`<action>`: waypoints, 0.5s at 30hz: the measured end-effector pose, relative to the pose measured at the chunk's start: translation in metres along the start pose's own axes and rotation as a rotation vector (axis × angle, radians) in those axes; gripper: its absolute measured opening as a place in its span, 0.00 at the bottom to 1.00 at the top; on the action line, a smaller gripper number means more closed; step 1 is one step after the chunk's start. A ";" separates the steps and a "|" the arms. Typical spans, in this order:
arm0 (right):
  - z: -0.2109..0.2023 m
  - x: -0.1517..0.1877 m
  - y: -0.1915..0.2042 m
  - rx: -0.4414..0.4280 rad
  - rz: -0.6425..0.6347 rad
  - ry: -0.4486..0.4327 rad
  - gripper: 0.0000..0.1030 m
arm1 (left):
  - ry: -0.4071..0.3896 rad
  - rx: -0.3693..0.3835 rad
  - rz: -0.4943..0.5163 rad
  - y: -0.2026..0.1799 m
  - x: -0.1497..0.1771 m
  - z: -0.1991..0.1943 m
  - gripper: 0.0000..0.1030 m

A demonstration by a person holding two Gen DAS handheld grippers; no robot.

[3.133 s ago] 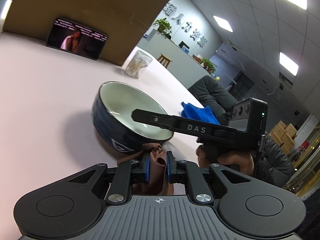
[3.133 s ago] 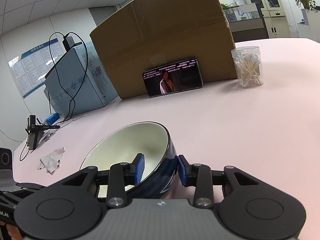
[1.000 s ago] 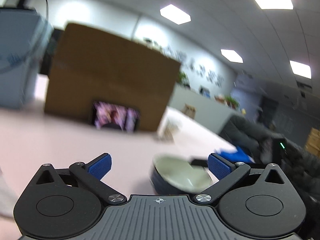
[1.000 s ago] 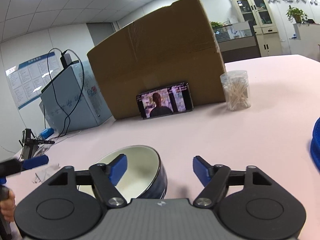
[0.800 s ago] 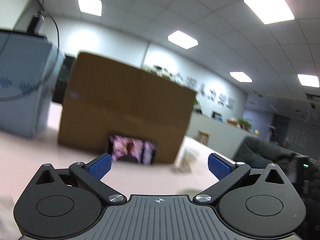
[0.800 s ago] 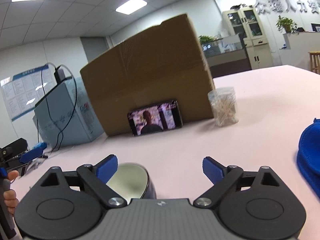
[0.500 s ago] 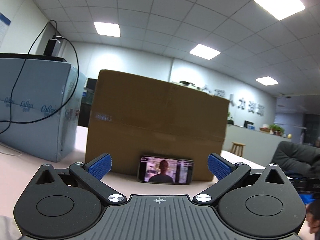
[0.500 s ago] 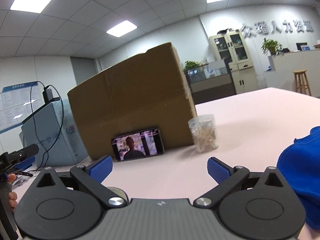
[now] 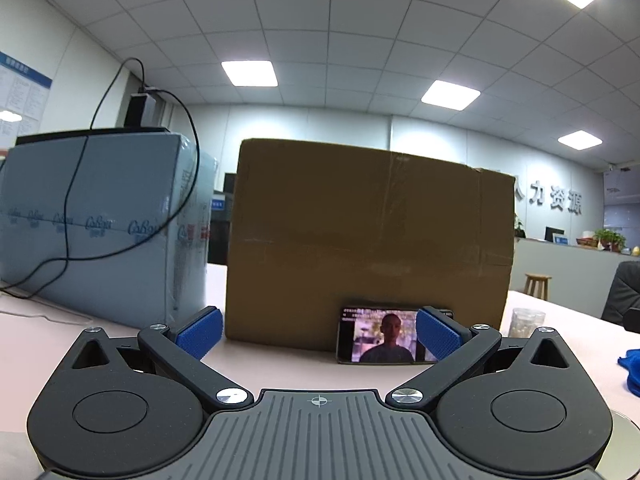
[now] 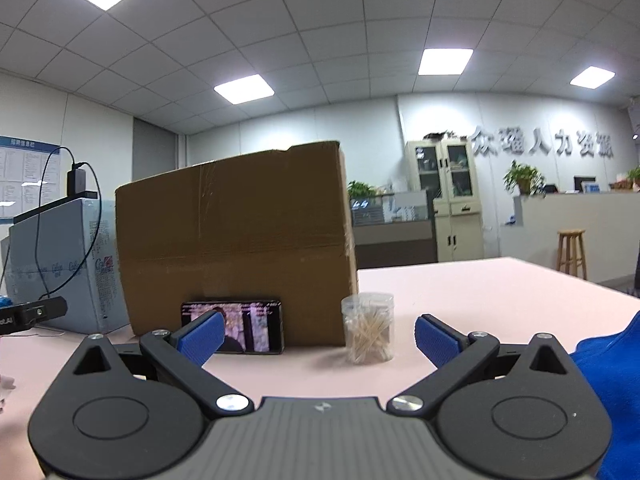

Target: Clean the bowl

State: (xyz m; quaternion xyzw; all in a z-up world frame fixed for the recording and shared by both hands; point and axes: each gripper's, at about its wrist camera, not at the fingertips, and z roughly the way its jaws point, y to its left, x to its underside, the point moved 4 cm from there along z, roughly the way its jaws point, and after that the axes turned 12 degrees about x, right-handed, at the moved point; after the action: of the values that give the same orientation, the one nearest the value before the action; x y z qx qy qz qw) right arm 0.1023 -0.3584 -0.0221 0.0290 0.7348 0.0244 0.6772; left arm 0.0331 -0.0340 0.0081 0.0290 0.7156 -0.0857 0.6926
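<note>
Both handheld grippers pointed level across a pale pink tabletop [image 10: 480,280], and both stood empty. The left gripper [image 9: 318,334] had its two blue-padded fingers spread wide with nothing between them. The right gripper [image 10: 318,338] was spread just as wide, also pinching nothing.

The bowl to be cleaned was barely visible. In the left wrist view, only a thin pale curved sliver [image 9: 624,440] showed at the lower right, low beside the gripper body; it may have been the bowl's rim, though that could not be confirmed. The right wrist view did not show it at all. If that sliver was the bowl, it lay below and to the right of the left gripper, between the two hands, so either gripper would probably have to tip downward to find it. No wiping cloth was held.

Farther out, a smartphone playing a video [image 10: 232,332] leaned against a large brown cardboard box [image 10: 236,240]. A clear round jar of cotton swabs [image 10: 368,328] stood just beside the box. A bright blue cloth [image 10: 600,380] lay at the right gripper's right side. A grey-blue wrapped carton [image 9: 92,224] with a black cable sat to the left. Beyond was an office with ceiling light panels, a cabinet, potted plants and a wooden stool.
</note>
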 end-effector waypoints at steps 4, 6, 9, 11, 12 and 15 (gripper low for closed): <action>-0.002 0.000 0.008 0.025 -0.047 -0.009 1.00 | 0.030 -0.011 0.005 0.000 0.002 0.004 1.00; 0.000 0.001 0.011 0.042 -0.071 0.004 1.00 | 0.041 -0.024 0.012 -0.001 0.003 0.004 1.00; 0.003 0.003 0.015 0.063 -0.095 0.031 1.00 | 0.055 -0.030 -0.009 0.004 0.005 0.007 1.00; 0.002 0.003 0.016 0.077 -0.100 0.034 1.00 | 0.066 -0.027 -0.033 0.008 0.006 0.007 1.00; 0.002 0.004 0.016 0.083 -0.099 0.035 1.00 | 0.071 -0.025 -0.039 0.010 0.007 0.008 1.00; 0.002 0.004 0.013 0.099 -0.085 0.044 1.00 | 0.083 -0.018 -0.049 0.012 0.008 0.011 1.00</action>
State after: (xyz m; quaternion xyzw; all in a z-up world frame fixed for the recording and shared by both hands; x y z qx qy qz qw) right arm 0.1045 -0.3452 -0.0255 0.0307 0.7503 -0.0400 0.6592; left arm 0.0457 -0.0243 -0.0014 0.0087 0.7451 -0.0946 0.6601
